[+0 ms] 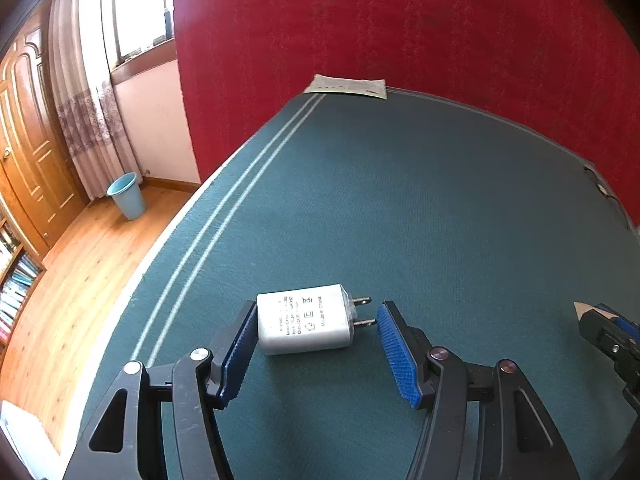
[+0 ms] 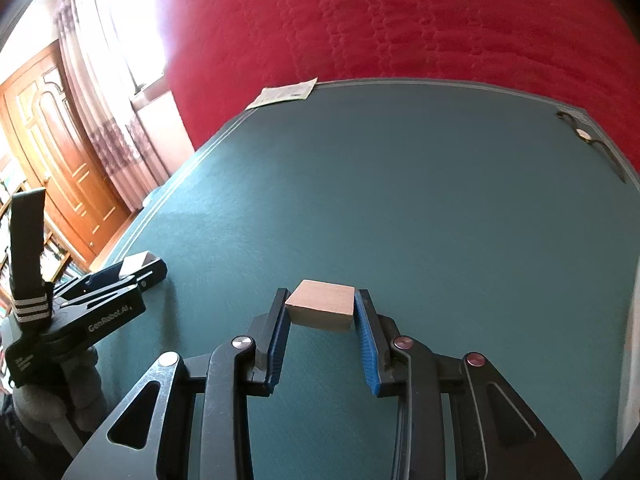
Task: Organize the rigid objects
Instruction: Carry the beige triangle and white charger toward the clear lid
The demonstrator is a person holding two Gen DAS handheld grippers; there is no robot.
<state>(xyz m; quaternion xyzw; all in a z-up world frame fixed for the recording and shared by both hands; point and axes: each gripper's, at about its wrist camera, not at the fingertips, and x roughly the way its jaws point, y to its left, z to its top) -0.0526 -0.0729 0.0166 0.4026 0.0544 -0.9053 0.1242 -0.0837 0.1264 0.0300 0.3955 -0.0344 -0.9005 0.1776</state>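
Observation:
A white plug charger (image 1: 306, 319) lies on the green mat (image 1: 400, 208) between my left gripper's (image 1: 316, 320) blue pads, prongs pointing right. The left pad (image 1: 240, 344) touches its end; the right pad (image 1: 394, 350) stands just off the prong tips, so the jaws are open around it. My right gripper (image 2: 322, 312) is shut on a small wooden block (image 2: 322, 305), held at the fingertips just over the mat (image 2: 400, 200). The left gripper (image 2: 120, 276) shows at the left of the right wrist view with the charger (image 2: 138, 261) at its tips. The right gripper's tip (image 1: 600, 320) shows at the left view's right edge.
A paper label (image 1: 348, 86) lies at the mat's far edge against the red quilted cover (image 1: 400, 20). A dark cord with a small round piece (image 2: 584, 136) lies at the far right corner. Left of the mat are a wood floor, a blue bin (image 1: 126, 195), a door and bookshelves.

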